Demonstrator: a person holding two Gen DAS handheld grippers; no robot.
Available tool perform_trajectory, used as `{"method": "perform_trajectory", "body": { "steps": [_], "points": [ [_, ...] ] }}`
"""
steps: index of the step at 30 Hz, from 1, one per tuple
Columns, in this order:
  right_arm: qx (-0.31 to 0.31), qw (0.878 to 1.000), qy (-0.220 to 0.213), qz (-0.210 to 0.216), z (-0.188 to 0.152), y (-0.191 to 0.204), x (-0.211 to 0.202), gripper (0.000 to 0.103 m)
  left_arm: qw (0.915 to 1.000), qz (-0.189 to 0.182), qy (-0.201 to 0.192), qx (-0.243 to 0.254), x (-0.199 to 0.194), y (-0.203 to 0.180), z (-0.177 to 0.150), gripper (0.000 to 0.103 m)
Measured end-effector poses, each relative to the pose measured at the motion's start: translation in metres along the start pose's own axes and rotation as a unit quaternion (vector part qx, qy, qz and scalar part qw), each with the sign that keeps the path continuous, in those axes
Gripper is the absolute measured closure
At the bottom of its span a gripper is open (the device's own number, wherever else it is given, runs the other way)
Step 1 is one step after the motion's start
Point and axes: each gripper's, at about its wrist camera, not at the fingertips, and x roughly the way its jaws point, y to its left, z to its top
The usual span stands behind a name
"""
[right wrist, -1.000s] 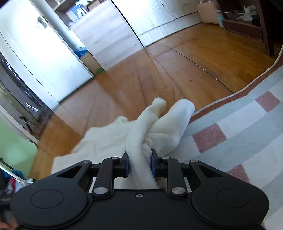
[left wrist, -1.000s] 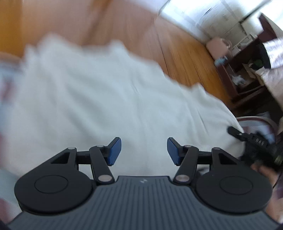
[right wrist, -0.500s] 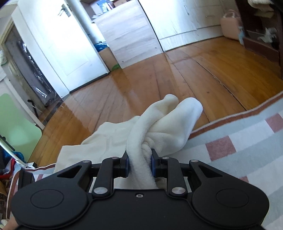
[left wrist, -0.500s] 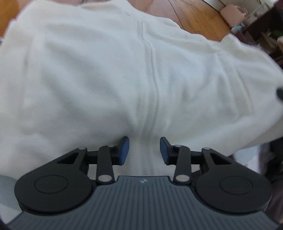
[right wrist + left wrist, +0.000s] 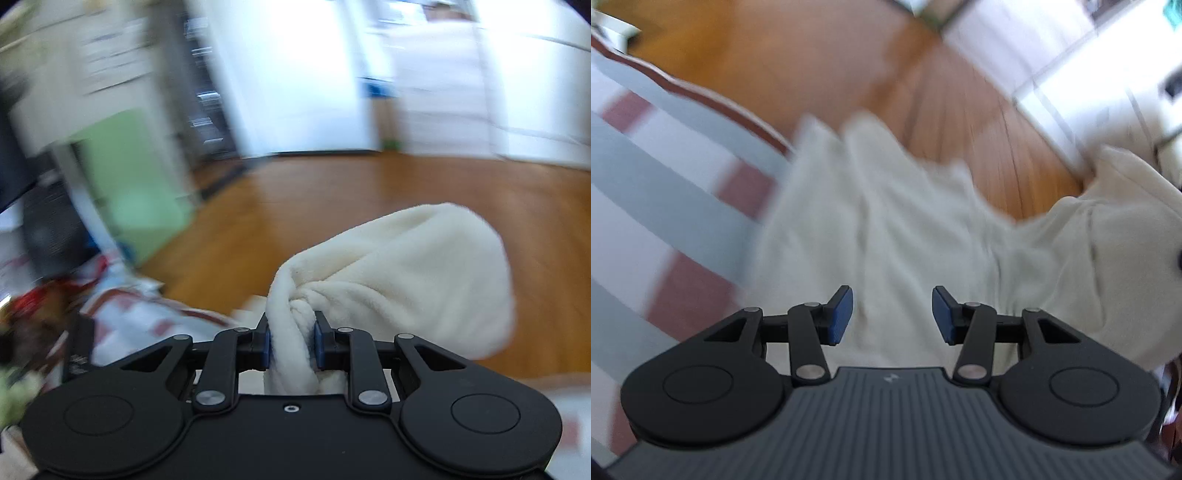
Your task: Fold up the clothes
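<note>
A cream fleece garment (image 5: 894, 229) lies spread over a striped rug (image 5: 646, 192) and the wooden floor, blurred by motion. My left gripper (image 5: 892, 314) hovers over its near part with the jaws opening; cloth shows below the gap, and the blue pads (image 5: 840, 314) do not press on it. In the right wrist view my right gripper (image 5: 291, 345) is shut on a bunched fold of the same cream garment (image 5: 406, 273), which bulges up and to the right, lifted above the floor.
Wooden floor (image 5: 332, 206) stretches to white doors (image 5: 295, 81) at the back. A green panel (image 5: 129, 177) and a cluttered heap (image 5: 33, 314) stand at the left. The rug's dark red edge (image 5: 713, 99) runs diagonally in the left wrist view.
The left gripper pulled back from the cloth and swung, so rug and floor now show; its jaws stand wider than half a second ago. The right gripper rose and rolled with the bunched cloth still held.
</note>
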Motion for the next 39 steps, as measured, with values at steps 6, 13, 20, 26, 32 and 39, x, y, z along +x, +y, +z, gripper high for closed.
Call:
{"method": "perform_trajectory", "body": {
  "steps": [6, 13, 20, 26, 32, 39],
  "points": [
    [0.014, 0.995, 0.051, 0.079, -0.004, 0.04, 0.103, 0.075, 0.9974, -0.014, -0.043, -0.056, -0.026, 0.042, 0.005, 0.056],
    [0.236, 0.944, 0.175, 0.149, -0.074, 0.004, 0.171, 0.059, 0.989, -0.055, -0.018, -0.136, 0.001, 0.077, -0.001, 0.056],
    [0.065, 0.992, 0.092, 0.048, -0.093, -0.009, 0.039, 0.039, 0.9958, -0.046, -0.018, -0.077, 0.002, 0.054, 0.004, 0.056],
    [-0.108, 0.98, 0.149, -0.074, -0.157, -0.005, -0.007, 0.039, 0.9983, -0.057, -0.01, 0.001, 0.001, 0.019, 0.0, 0.048],
    [-0.129, 0.975, 0.169, -0.07, -0.176, 0.003, 0.0, 0.039, 0.9972, -0.044, 0.038, 0.047, 0.029, -0.003, -0.013, 0.037],
    [-0.177, 0.959, 0.181, -0.126, -0.192, 0.031, 0.052, 0.038, 0.9954, -0.024, 0.089, 0.027, 0.076, 0.006, -0.024, 0.035]
  ]
}}
